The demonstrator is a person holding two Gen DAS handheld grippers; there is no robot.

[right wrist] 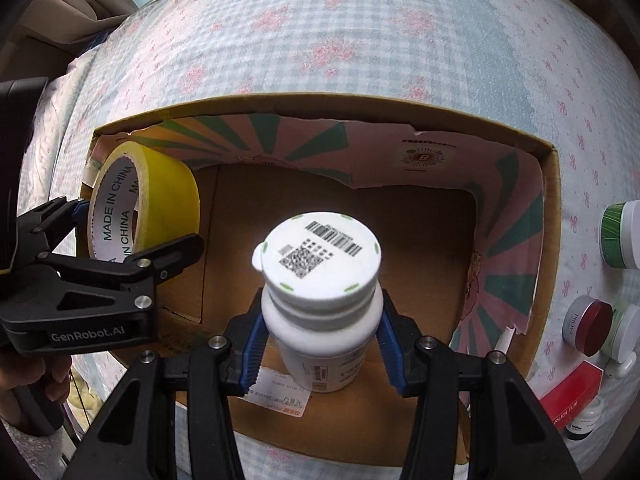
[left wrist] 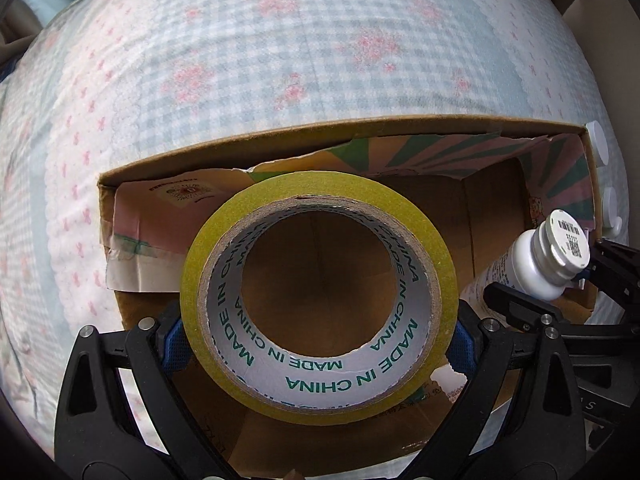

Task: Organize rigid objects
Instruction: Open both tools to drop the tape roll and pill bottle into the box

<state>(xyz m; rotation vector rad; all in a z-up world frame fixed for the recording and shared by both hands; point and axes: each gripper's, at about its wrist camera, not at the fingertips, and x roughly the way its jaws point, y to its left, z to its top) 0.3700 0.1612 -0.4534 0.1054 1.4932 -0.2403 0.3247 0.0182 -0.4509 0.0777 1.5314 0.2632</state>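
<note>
Left wrist view: the left tongs (left wrist: 318,340) are clamped on a yellow tape roll (left wrist: 318,300) above the open cardboard box (left wrist: 280,142) on the checked bedsheet (left wrist: 240,60).

Right wrist view: the right tongs (right wrist: 320,340) grip a white bottle (right wrist: 318,300) over the box floor. Only here, jars (right wrist: 622,236) and a red box (right wrist: 572,394) lie outside the right wall.

From my left wrist view, the tape roll (left wrist: 318,296) hides most of the cardboard box (left wrist: 304,136) floor, and the left gripper (left wrist: 318,344) pads sit half behind it. In the right wrist view, the white bottle (right wrist: 320,300) covers its own label; the small print is unreadable. The jars (right wrist: 622,236) and red box (right wrist: 572,394) are cut by the right edge.
</note>
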